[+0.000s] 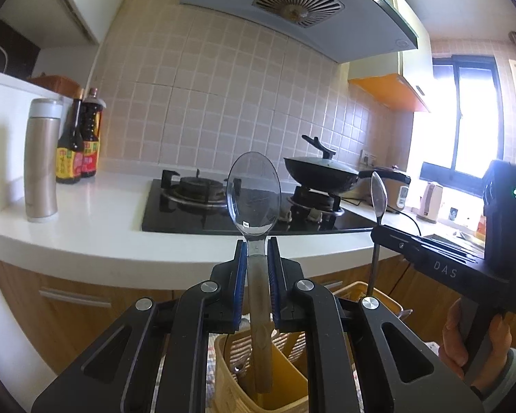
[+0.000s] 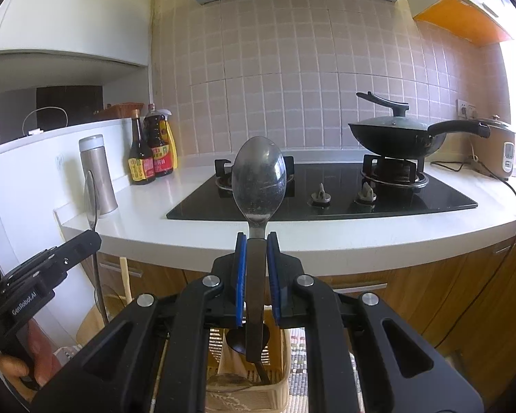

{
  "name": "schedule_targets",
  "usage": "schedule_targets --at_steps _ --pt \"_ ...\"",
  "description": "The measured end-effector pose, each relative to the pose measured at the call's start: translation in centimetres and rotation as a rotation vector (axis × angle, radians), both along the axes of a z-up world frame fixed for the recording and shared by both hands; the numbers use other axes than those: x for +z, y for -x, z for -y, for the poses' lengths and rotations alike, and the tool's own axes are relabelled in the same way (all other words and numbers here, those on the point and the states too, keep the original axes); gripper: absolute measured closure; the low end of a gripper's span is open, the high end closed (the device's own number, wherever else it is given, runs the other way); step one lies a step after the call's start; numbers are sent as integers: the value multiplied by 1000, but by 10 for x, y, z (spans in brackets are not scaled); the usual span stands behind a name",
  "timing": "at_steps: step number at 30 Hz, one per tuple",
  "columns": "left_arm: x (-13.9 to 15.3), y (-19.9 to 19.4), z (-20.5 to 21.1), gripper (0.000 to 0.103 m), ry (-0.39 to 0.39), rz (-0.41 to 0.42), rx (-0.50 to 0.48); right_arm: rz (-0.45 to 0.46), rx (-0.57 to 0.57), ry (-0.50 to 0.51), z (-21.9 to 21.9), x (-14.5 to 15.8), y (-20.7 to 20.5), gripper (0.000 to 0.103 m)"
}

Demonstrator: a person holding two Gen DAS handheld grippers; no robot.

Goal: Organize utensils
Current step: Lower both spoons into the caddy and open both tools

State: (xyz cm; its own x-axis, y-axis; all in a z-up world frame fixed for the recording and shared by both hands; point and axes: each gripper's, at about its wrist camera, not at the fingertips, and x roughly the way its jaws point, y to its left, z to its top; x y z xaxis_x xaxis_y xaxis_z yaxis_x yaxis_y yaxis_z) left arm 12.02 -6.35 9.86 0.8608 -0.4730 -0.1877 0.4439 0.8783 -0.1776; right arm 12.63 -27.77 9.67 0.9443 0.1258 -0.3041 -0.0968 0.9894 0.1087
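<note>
My left gripper is shut on a clear plastic spoon, bowl up, its handle reaching down into a yellow slotted utensil basket below. My right gripper is shut on a metal spoon, bowl up, its handle over a tan utensil basket that holds a dark spoon. The right gripper with its metal spoon also shows at the right of the left wrist view. The left gripper body with the clear spoon shows at the left of the right wrist view.
A white counter carries a black gas hob with a lidded wok, a steel flask, sauce bottles and a rice cooker. Wooden cabinet fronts stand below.
</note>
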Motion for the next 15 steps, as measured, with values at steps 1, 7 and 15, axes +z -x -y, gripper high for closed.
schedule_targets --at_steps 1,7,15 --pt "0 0 -1 92 0 -2 -3 -3 3 0 0 1 0 93" --pt "5 9 -11 78 29 -24 -30 -41 32 -14 3 0 13 88" --pt "34 46 -30 64 66 -4 -51 -56 26 -43 10 11 47 88"
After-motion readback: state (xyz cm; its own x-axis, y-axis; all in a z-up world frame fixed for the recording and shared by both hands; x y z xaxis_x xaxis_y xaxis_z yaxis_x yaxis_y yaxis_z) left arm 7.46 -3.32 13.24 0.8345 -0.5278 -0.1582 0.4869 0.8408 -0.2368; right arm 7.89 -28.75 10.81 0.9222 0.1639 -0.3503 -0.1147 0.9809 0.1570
